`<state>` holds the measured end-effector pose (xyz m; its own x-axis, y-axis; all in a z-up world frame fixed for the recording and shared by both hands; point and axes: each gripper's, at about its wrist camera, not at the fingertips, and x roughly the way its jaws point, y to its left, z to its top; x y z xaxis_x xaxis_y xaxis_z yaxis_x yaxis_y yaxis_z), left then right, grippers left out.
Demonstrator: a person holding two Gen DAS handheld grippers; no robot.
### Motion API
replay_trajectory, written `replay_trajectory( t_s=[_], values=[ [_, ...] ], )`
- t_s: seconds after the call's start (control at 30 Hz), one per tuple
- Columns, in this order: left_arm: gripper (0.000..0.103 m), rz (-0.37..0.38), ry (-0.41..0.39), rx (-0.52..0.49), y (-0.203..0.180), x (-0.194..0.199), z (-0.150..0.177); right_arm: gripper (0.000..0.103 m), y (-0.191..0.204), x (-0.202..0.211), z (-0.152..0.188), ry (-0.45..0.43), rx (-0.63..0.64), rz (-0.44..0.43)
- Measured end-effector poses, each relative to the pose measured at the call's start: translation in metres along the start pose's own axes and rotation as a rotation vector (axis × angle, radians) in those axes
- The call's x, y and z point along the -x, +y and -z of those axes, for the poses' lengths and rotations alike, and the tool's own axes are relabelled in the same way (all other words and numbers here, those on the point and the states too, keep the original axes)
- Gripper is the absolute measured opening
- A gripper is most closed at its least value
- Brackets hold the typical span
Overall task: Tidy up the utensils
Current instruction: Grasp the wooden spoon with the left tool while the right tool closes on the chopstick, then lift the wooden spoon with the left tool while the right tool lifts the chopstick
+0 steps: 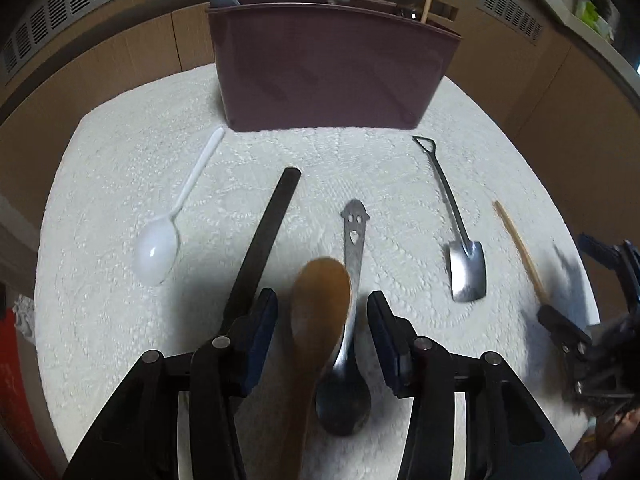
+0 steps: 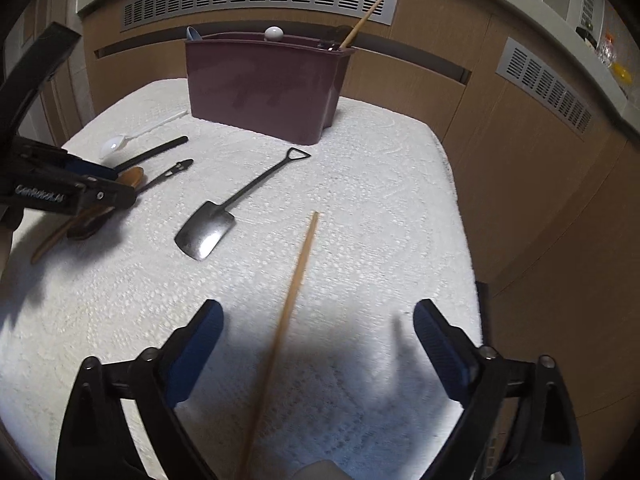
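- Left jaws point(image 1: 322, 314): apart, straddling my wooden spoon point(image 1: 320, 308), pads not pressing it.
- Right jaws point(image 2: 318, 338): wide apart, chopstick point(image 2: 292, 292) lying between them on the desk point(image 2: 380, 200).
- Holder point(image 2: 264, 80): well ahead of both.

Tabletop point(image 2: 360, 184), white textured cover: open stretch along the right side, beside the single chopstick point(image 2: 296, 280).
Rear centre: maroon utensil caddy point(image 2: 260, 84), upright, blocks passage to the cabinet wall.
Middle: shovel-shaped spoon point(image 2: 208, 228), lying apart with bare lanes on both sides.
Left: crowded with white plastic spoon point(image 1: 160, 248), black handle point(image 1: 264, 236), wooden spoon point(image 1: 320, 312) over smiley-handled metal spoon point(image 1: 352, 240).
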<state>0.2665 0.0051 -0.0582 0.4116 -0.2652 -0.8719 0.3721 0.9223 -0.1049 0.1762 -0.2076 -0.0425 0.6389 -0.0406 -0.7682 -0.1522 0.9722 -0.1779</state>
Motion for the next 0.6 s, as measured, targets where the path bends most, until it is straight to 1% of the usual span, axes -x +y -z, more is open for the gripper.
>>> replay_trajectory(
  t_s=[0.07,0.1,0.13,0.23,0.3,0.37,0.4,0.43,0.47,0.53,0.57,0.6],
  values=[
    [0.038,-0.020,-0.020,0.003,-0.002,-0.001,-0.001,0.102,-0.004,0.002,0.002,0.009,0.012,0.014],
    [0.032,-0.023,-0.031,0.010,-0.002,-0.001,0.000,0.102,-0.006,0.002,0.002,0.022,0.016,0.009],
    [0.032,-0.024,-0.043,0.024,0.000,0.000,-0.001,0.102,-0.007,0.003,0.002,0.030,0.018,0.000],
    [0.032,-0.055,-0.131,0.066,0.002,0.016,0.009,0.101,-0.009,0.010,0.002,0.016,-0.006,-0.002],
    [0.032,-0.050,-0.208,0.097,0.002,0.036,0.019,0.086,-0.011,0.014,0.000,0.008,-0.041,-0.037],
    [0.032,-0.042,-0.266,0.127,0.003,0.052,0.027,0.039,-0.011,0.010,-0.006,0.044,-0.075,-0.097],
    [0.032,-0.040,-0.302,0.143,0.003,0.061,0.032,0.033,-0.011,0.004,-0.009,0.074,-0.093,-0.126],
    [0.032,-0.041,-0.328,0.152,0.003,0.067,0.034,0.029,-0.011,-0.002,-0.011,0.103,-0.114,-0.155],
    [0.032,-0.043,-0.358,0.162,0.002,0.074,0.035,0.029,-0.010,-0.009,-0.013,0.127,-0.141,-0.186],
    [0.032,-0.038,-0.379,0.171,-0.001,0.082,0.037,0.025,-0.008,-0.018,-0.015,0.145,-0.170,-0.209],
    [0.032,-0.027,-0.387,0.178,0.000,0.085,0.039,0.021,-0.006,-0.020,-0.016,0.148,-0.174,-0.212],
    [0.032,-0.019,-0.388,0.180,0.002,0.088,0.040,0.020,-0.005,-0.023,-0.017,0.157,-0.180,-0.202]
  ],
)
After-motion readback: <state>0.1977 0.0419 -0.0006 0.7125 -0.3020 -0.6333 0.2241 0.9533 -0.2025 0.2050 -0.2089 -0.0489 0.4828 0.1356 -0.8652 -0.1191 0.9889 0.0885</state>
